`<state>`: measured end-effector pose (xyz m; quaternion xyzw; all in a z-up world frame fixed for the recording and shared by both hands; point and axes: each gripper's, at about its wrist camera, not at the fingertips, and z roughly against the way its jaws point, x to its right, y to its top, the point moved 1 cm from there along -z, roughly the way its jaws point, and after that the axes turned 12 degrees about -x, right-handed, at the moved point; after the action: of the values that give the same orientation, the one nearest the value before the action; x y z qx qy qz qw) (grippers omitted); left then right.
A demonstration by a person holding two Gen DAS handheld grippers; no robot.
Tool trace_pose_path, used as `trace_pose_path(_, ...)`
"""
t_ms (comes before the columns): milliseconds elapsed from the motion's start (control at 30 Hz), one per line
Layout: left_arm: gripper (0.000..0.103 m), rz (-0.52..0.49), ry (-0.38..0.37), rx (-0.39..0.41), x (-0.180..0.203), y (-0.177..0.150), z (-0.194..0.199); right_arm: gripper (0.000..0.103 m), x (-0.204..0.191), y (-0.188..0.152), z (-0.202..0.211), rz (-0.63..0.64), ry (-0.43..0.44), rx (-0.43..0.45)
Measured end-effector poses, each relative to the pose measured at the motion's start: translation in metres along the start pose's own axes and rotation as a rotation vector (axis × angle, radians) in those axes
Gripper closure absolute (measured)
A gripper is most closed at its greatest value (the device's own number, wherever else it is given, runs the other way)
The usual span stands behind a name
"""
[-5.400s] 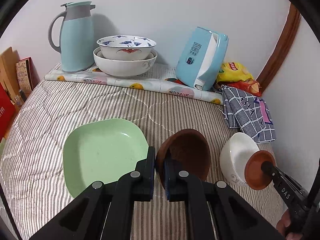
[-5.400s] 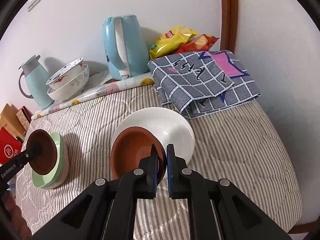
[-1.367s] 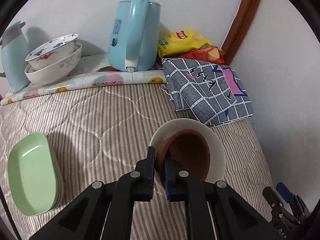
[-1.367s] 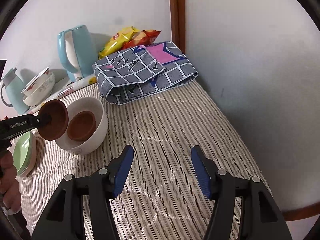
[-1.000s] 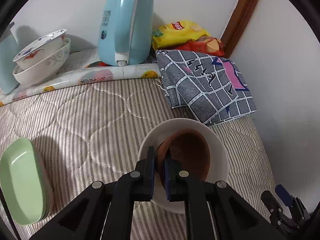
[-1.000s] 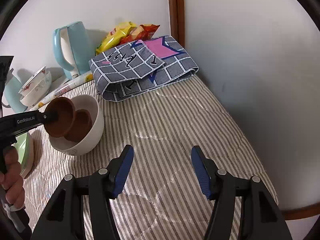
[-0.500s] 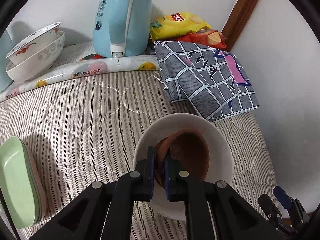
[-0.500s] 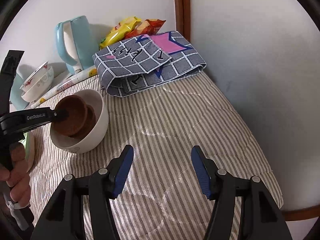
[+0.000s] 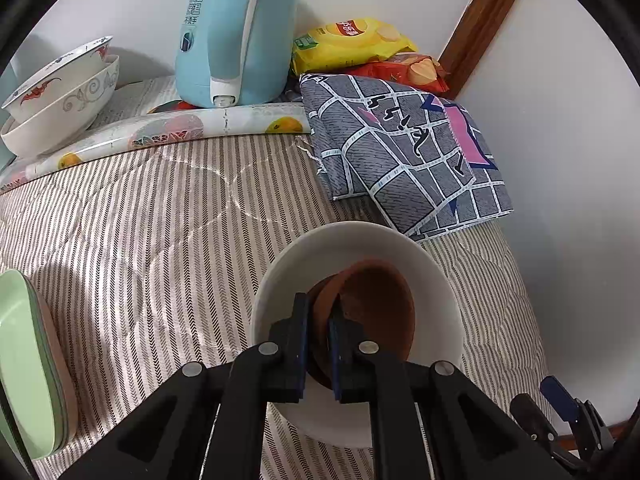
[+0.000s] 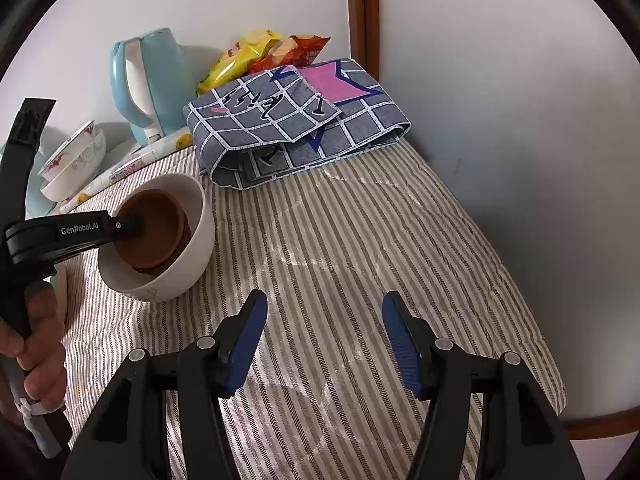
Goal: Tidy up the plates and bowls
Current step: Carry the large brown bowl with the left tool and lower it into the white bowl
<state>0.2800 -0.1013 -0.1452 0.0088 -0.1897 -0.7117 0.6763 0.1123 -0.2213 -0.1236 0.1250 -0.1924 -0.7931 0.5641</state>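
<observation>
My left gripper (image 9: 318,312) is shut on the rim of a brown bowl (image 9: 376,308), which sits low inside the white bowl (image 9: 360,236) on the striped quilt. From the right wrist view, the held brown bowl (image 10: 152,232) nests on a second brown bowl (image 10: 182,242) in the white bowl (image 10: 196,256), with the left gripper (image 10: 132,226) reaching in from the left. My right gripper (image 10: 322,320) stands open over bare quilt to the right of the white bowl, nothing between its fingers. Stacked green plates (image 9: 24,364) lie at the far left.
A blue kettle (image 9: 236,32), two stacked patterned bowls (image 9: 60,92), snack bags (image 9: 352,44) and a folded checked cloth (image 9: 400,152) line the back. The wall closes off the right side. A person's hand (image 10: 36,344) grips the left tool's handle.
The left gripper has carried the brown bowl from above the white bowl's rim down into it, onto the other brown bowl. The right gripper has stayed open and still.
</observation>
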Motion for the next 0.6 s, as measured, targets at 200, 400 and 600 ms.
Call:
trace_pose_path(200, 0.093, -0.022, 0.006, -0.004, 0.0021, -0.0018, 0.0002, 0.044, -0.0015, -0.0015, 0.0, 0.002, 0.0, -0.003)
trace_pose_path(400, 0.088, -0.034, 0.018, -0.013, 0.0029, -0.0049, 0.0013, 0.044, -0.0053, -0.005, 0.0004, 0.01, 0.005, -0.007)
trace_pose_path(600, 0.083, -0.052, 0.027, -0.01, 0.0051, -0.0085, 0.0077, 0.044, -0.0079, -0.0087, 0.0056, 0.022, 0.003, 0.0)
